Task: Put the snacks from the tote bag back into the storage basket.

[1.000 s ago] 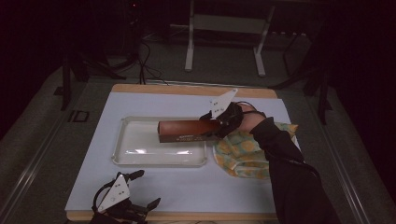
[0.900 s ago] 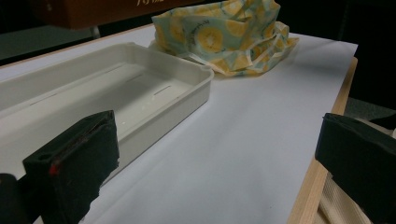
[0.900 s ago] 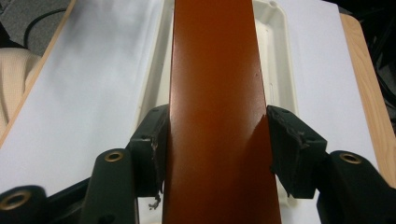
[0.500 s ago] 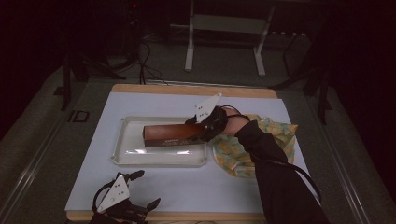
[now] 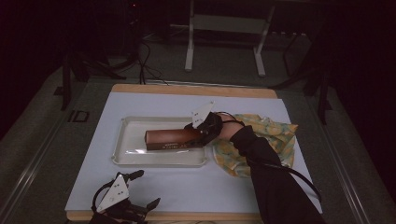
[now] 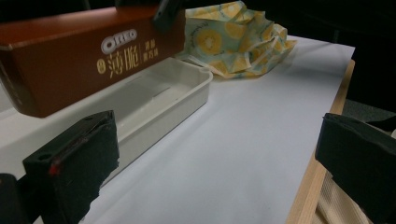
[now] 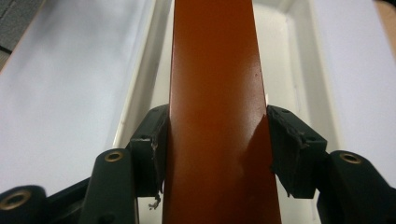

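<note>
A long brown Oreo box [image 5: 168, 139] lies lengthwise low over the white tray [image 5: 135, 127]; I cannot tell whether it touches the tray floor. My right gripper [image 5: 198, 135] is shut on the box's right end. In the right gripper view the pads clamp both sides of the box [image 7: 215, 93] above the tray [image 7: 299, 56]. My left gripper [image 5: 147, 189] rests at the table's front left, open and holding nothing. From the left gripper view I see its jaws wide apart [image 6: 215, 154], the box [image 6: 70, 70] and the tray [image 6: 187, 88] ahead.
A crumpled yellow patterned cloth [image 5: 271, 135] lies right of the tray, under the person's sleeve; it lies beyond the tray [image 6: 233, 37] in the left gripper view. A white sheet [image 5: 196, 186] covers the wooden table. Dark floor and stands surround it.
My right gripper has carried the box leftward and down over the tray. The left gripper has stayed where it was.
</note>
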A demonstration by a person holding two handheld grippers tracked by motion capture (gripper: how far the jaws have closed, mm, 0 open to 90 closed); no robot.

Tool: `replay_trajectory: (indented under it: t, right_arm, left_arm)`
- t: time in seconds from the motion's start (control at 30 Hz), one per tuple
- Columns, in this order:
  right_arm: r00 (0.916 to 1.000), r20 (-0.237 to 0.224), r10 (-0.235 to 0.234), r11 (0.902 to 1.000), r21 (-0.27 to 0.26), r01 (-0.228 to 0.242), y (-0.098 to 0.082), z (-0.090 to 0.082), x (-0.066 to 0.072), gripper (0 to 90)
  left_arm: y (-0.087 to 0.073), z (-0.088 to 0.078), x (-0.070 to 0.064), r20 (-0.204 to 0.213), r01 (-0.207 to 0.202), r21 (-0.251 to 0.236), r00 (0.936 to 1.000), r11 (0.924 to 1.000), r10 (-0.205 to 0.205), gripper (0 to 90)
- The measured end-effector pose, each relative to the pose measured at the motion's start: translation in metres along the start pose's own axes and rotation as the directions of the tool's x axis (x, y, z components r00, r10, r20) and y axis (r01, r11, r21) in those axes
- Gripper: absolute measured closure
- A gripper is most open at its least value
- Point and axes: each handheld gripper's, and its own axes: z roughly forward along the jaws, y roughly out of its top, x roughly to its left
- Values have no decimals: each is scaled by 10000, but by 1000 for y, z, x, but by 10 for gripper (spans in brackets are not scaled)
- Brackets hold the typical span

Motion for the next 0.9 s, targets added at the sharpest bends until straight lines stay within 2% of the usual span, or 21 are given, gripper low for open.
replay_trajectory:
  t: [0.17, 0.4, 0.47, 0.9]
  right_arm:
    - [9999, 23, 156, 9994, 303, -157, -10, 10, -1, 431]
    - [9995, -3, 306, 9986, 442, -305, -17, 22, -2, 431]
    - [9990, -68, 449, 9983, 362, -446, -18, 24, -2, 430]
    - [9987, -6, 510, 9972, 555, -509, -27, 32, -3, 430]
  left_arm:
    - [0, 0, 0, -6, 3, -14, 10000, 10000, -3, 0]
    - [0, -1, 0, 5, -39, -10, 10000, 10000, 39, 0]
    - [0, -1, 0, 9, -36, -23, 10000, 10000, 36, 0]
    - [0, -1, 0, 11, -33, -45, 10000, 10000, 34, 0]
